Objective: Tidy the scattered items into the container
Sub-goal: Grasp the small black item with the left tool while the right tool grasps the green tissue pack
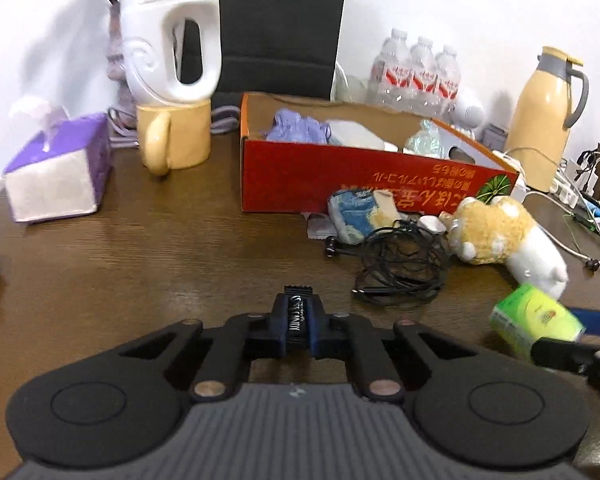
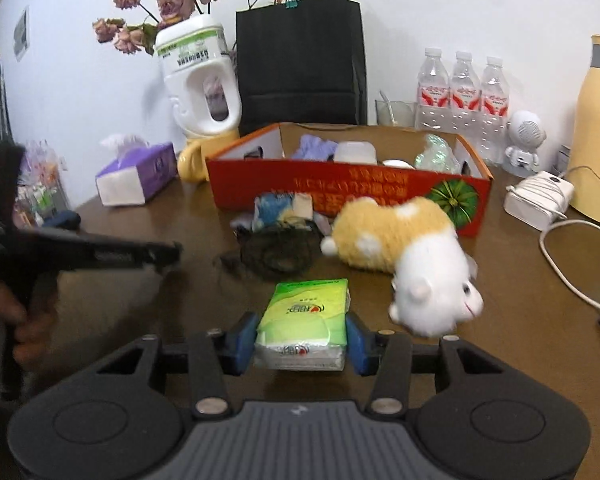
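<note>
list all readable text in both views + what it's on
"CANDY": black wrapper clamped in the left hand-held gripper; letters before it unclear.
Red box: yellow print, upside down, not readable.
Green tissue pack in the right hand-held gripper: red logo, characters too blurred.
White jug: label and barcode too small.
Water bottles: red labels, unreadable.

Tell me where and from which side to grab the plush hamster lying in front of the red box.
Grip the plush hamster across its orange-and-white midsection, coming from above with the fingers on either flank. It lies on its side on the table, head toward the camera, so the round body is the fullest, softest part to squeeze. Its rear lies close to the red box, which leaves little room there.
</note>
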A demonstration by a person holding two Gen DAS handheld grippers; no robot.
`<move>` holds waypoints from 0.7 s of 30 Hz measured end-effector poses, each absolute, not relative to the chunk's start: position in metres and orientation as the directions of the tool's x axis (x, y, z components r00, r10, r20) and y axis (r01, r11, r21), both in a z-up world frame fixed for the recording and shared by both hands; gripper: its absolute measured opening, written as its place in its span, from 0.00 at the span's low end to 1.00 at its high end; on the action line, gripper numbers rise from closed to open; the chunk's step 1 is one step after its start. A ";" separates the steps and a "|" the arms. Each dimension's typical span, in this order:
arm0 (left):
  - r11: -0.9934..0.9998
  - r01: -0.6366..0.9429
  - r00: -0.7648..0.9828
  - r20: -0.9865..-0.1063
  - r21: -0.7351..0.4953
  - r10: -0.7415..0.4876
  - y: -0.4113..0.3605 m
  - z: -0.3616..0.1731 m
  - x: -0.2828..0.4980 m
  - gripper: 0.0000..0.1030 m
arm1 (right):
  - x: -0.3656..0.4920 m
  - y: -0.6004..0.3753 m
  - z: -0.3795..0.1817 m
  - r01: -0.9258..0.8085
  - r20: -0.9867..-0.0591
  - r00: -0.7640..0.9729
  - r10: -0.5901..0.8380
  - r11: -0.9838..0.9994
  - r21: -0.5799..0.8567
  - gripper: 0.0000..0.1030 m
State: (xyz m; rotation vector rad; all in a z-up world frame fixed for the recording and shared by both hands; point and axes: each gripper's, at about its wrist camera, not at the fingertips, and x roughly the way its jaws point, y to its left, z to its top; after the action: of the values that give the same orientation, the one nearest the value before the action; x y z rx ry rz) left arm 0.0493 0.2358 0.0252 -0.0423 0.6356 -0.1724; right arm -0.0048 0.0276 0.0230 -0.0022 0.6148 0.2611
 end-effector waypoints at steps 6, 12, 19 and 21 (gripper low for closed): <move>0.989 0.135 0.806 -0.575 -0.058 -0.143 0.218 0.025 0.019 0.10 | -0.005 0.036 0.015 -0.206 -0.583 0.792 0.184 0.978 0.029 0.52; 0.989 0.138 0.818 -0.558 -0.043 -0.138 0.211 0.033 0.009 0.10 | 0.002 0.038 0.003 -0.170 -0.617 0.772 0.154 0.985 0.032 0.43; 0.991 0.126 0.833 -0.537 -0.049 -0.133 0.199 0.040 -0.011 0.10 | -0.025 0.026 0.014 -0.182 -0.554 0.810 0.194 0.980 0.078 0.43; 0.989 0.136 0.838 -0.527 -0.057 -0.145 0.193 0.042 -0.021 0.10 | -0.036 0.021 0.022 -0.177 -0.529 0.826 0.196 0.980 0.086 0.43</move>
State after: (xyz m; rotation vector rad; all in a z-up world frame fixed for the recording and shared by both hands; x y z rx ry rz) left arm -0.0206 0.1933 0.0419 -0.0174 0.5585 -0.1485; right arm -0.0356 0.0207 0.0215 0.0342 0.5656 0.1979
